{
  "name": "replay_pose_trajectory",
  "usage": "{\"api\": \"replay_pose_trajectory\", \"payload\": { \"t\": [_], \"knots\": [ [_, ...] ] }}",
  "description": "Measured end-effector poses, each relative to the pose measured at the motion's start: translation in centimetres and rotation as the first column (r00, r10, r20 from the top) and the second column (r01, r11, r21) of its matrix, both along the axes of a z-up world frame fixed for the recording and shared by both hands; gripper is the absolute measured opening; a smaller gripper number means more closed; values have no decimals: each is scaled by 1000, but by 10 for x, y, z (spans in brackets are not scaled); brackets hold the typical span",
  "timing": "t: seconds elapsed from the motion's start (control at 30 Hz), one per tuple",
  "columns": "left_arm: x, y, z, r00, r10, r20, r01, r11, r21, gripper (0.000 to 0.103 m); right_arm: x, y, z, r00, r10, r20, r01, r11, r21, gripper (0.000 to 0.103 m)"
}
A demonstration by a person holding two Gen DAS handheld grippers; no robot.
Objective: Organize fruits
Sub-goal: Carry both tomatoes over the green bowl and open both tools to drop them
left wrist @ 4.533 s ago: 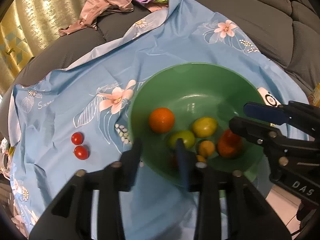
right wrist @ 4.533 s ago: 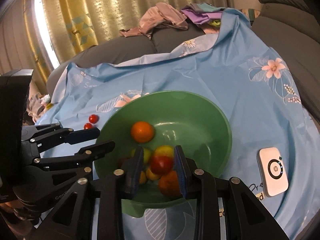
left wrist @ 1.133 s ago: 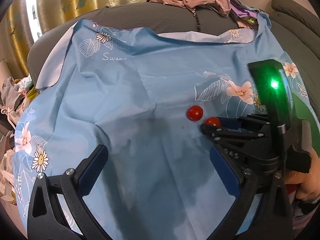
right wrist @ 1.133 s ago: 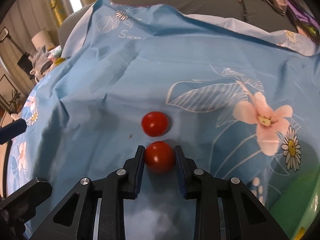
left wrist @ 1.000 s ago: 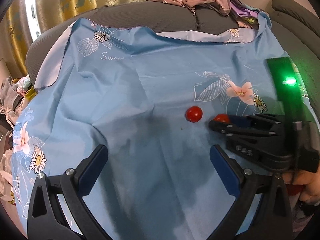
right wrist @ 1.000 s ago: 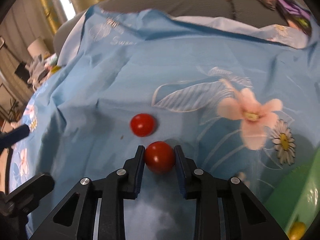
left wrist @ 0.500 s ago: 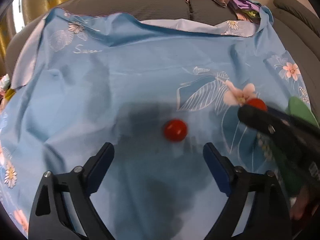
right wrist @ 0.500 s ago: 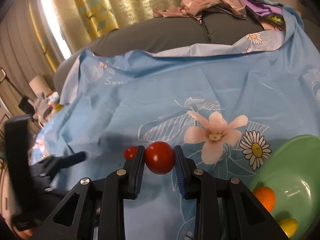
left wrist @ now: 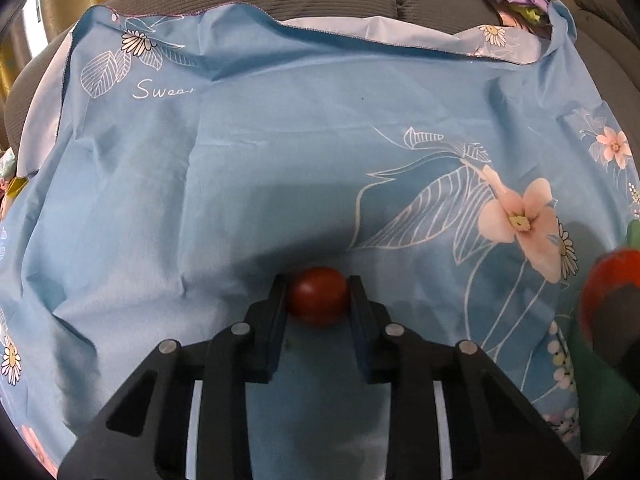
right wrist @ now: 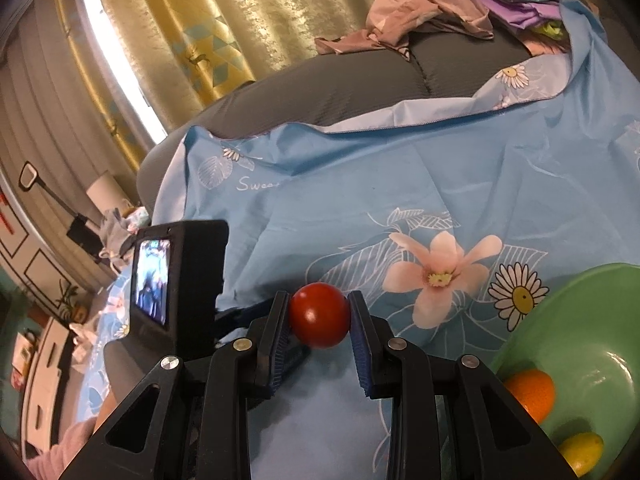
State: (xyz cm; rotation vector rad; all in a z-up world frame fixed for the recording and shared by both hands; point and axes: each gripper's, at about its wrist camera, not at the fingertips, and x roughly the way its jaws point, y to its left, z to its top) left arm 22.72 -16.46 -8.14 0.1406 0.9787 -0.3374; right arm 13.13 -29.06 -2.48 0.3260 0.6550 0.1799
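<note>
My left gripper (left wrist: pixel 318 292) is shut on a small red tomato (left wrist: pixel 318 295) that rests on the blue floral cloth (left wrist: pixel 280 152). My right gripper (right wrist: pixel 319 314) is shut on a second red tomato (right wrist: pixel 319 314) and holds it above the cloth; that tomato shows blurred at the right edge of the left wrist view (left wrist: pixel 610 292). The green bowl (right wrist: pixel 608 320) is at the lower right of the right wrist view, with an orange (right wrist: pixel 530 394) and a yellow fruit (right wrist: pixel 580 452) inside. The left gripper's body with its small screen (right wrist: pixel 176 280) is to the left of my right gripper.
The cloth covers a grey sofa (right wrist: pixel 380 76). A pile of clothes (right wrist: pixel 432 4) lies on the sofa back. Gold curtains (right wrist: pixel 224 12) hang behind. Cluttered furniture stands at the far left (right wrist: pixel 40 340).
My left gripper has moved in and closed on the tomato that lay on the cloth. My right gripper has lifted its tomato and carried it right, near the bowl.
</note>
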Motion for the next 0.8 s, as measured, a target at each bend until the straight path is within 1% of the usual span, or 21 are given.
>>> {"api": "replay_pose_trajectory", "payload": {
  "t": [0.17, 0.43, 0.67, 0.8],
  "knots": [
    [-13, 4, 11, 1000, -12, 7, 12, 1000, -11, 29, -10, -3, 6, 1000, -4, 10, 5, 1000, -12, 31],
    [-58, 7, 52, 995, -65, 79, 66, 998, -11, 29, -36, -11, 23, 999, -26, 34, 27, 999, -34, 31],
    [-100, -11, 96, 978, -136, 160, 137, 991, 2, 29, -69, -20, 38, 997, -47, 59, 50, 998, -49, 31],
    [-122, -31, 109, 965, -190, 183, 191, 981, 12, 29, -90, -32, 43, 995, -68, 70, 73, 995, -66, 31]
  ]
}}
